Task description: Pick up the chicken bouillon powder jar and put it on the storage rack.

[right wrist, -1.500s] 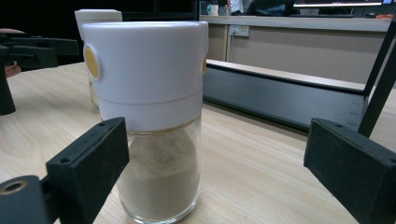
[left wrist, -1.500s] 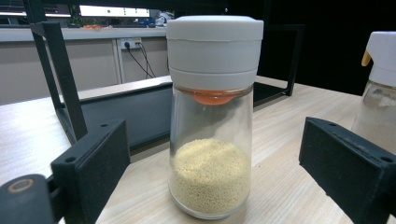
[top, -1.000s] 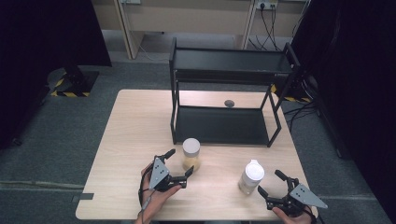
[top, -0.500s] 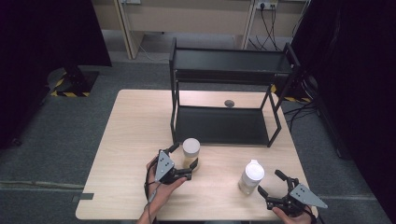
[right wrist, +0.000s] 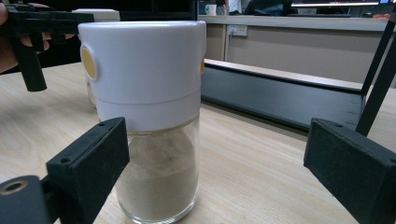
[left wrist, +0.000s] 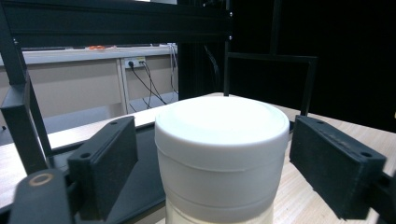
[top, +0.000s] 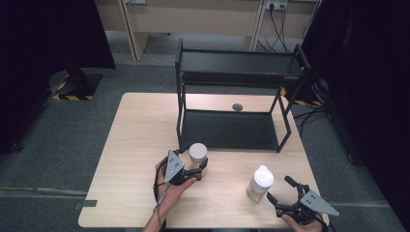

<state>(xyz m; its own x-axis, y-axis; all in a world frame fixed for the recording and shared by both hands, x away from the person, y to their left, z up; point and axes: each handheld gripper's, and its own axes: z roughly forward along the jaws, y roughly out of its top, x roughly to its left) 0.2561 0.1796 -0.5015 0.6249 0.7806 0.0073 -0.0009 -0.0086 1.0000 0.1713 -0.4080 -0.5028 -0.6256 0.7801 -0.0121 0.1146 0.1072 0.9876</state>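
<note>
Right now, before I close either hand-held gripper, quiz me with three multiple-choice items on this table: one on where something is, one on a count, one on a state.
1. Where does the small dark round object lie?
A. on the table behind the rack's lower shelf
B. on the rack's top shelf
C. beside the right jar

2. How many white-capped jars stand on the table?
A. one
B. two
C. three

3. How is the left hand-held gripper set?
A. shut on the jar
B. open, jaws either side of the jar
C. open, far from any jar

Answers:
1 A: the high view shows it on the wood past the black rack.
2 B: the short jar and the powder jar.
3 B: the left gripper view shows gaps between both jaws and the cap.
</note>
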